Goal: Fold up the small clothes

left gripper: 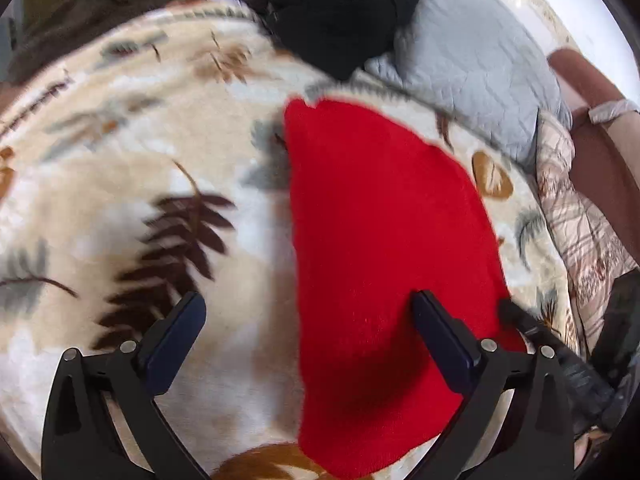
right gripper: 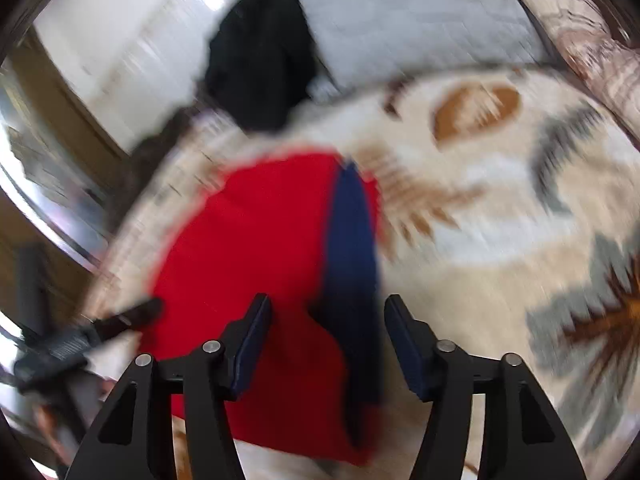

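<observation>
On the bed's patterned blanket lies the red garment, its navy band between the right gripper's parted jaws, unpinched. Left gripper is wide open, straddling its edge. Risk: soft fleece drags, rumpling the fold.

Each gripper is built of matte black angular arms with cut-out triangular windows, joined by round silver pivot screws. On the left gripper and the right gripper, dark navy flat pads are fitted along the inner faces of the fingers. A pale wristband is worn on the person's arm.
</observation>
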Motion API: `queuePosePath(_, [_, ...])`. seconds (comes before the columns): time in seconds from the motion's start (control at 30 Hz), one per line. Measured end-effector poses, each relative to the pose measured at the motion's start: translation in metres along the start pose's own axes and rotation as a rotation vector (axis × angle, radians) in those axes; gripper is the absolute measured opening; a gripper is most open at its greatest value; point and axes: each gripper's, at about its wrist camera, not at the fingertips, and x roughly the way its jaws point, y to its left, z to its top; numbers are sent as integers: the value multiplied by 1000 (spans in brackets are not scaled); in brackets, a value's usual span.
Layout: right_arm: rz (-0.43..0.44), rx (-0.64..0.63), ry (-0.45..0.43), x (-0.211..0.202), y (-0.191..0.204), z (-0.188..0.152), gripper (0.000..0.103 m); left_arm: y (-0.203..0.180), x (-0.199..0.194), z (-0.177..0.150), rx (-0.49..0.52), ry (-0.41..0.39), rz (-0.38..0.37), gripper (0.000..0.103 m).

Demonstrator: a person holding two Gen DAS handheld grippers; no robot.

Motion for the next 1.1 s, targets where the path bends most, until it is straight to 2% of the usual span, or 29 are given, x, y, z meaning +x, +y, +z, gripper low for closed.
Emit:
queuePosePath(0.03, [-2,4,14,4,1,-1,70,-1,4,-1,-14,15,-13,103])
queuePosePath(0.13, [-51,-34,-28,-5,11,-1,73,0,0,-2,-30,3,-12,103])
queuePosePath(0.33, [-167,-104,17,-33,21,-12,73,-14,-15,-9,53,-70,86,103])
queuePosePath(0.5, [-215,-160,-11,-85,6,-12,73,-33,-35,-21,134,-132,150,103])
queuePosePath(0.6, [-265,-200,-44,-116,1,-11,77,-42,-46,-35,175,-146,149,103])
queuePosePath(0.73, [-310,-259,-65,-137,-5,-19,80,-48,-56,-53,197,-118,106,103])
queuePosePath(0.87, [-369,-338,-79,-140,-3,-34,81,-53,-66,-66,214,-126,106,103])
queuePosePath(1.0, [-347,-367,-38,-129,1,-49,82,-59,-72,-77,238,-129,110,103])
queuePosePath(1.1, [-364,-404,-37,-121,10,-59,82,-63,-77,-84,258,-139,119,103])
